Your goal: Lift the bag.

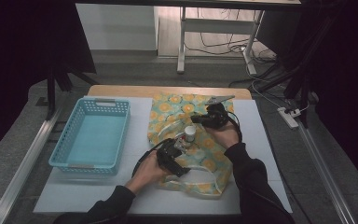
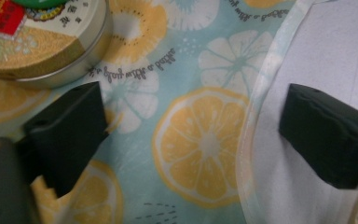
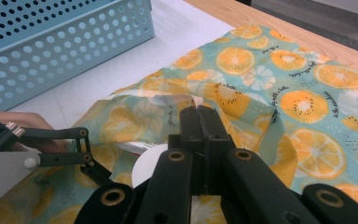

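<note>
Teal citrus-print bag — right gripper pinching its edge; left gripper spread, unladen.

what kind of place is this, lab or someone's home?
Most likely a lab or recording workspace, not a home: dark curtains flank the table, loose cables run under a bare desk frame, and a power strip lies on the floor.

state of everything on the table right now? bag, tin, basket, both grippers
fruit-print bag: flat on the table, one edge lifted
round tin: on the bag, lid on
blue basket: upright, empty
left gripper: open over the bag
right gripper: shut on the bag's edge
</note>
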`<state>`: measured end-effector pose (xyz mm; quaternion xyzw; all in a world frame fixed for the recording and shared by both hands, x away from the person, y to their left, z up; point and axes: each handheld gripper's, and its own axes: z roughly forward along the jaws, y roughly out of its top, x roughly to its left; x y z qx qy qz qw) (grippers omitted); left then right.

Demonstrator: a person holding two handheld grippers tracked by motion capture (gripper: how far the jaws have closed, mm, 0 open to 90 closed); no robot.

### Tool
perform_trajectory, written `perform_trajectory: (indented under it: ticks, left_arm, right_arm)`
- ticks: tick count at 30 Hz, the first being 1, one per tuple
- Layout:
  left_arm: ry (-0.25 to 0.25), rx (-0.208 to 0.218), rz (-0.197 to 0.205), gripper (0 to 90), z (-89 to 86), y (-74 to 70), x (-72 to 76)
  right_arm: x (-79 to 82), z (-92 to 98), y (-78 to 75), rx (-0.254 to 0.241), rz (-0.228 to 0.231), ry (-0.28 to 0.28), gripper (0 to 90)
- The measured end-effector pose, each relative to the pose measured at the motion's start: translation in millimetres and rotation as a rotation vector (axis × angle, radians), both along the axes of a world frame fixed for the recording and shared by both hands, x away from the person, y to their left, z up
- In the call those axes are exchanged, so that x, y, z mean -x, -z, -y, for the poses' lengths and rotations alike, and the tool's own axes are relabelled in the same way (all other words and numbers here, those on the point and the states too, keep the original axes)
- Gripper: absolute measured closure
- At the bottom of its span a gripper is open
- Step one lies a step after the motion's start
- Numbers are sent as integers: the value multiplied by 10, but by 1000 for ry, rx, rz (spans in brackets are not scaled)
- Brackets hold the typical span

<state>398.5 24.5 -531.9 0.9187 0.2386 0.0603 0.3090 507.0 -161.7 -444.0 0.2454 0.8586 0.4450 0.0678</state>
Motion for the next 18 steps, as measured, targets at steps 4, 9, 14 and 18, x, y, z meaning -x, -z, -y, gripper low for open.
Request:
perform_trajectory:
  ticks: [4, 9, 14, 18]
  left_arm:
    - [-3, 10, -3, 332, -29, -35, -27]
    - [-16, 16, -4, 511, -48, -48, -55]
    - [-23, 13, -22, 672, -19, -69, -67]
    - [-5, 29, -54, 886, 2, -67, -76]
  right_arm:
    - [1, 7, 2, -1, -1, 1, 900]
    - [4, 6, 5, 0, -1, 0, 900]
    - [5, 0, 3, -1, -1, -1, 900]
    - [10, -2, 3, -2, -1, -2, 900]
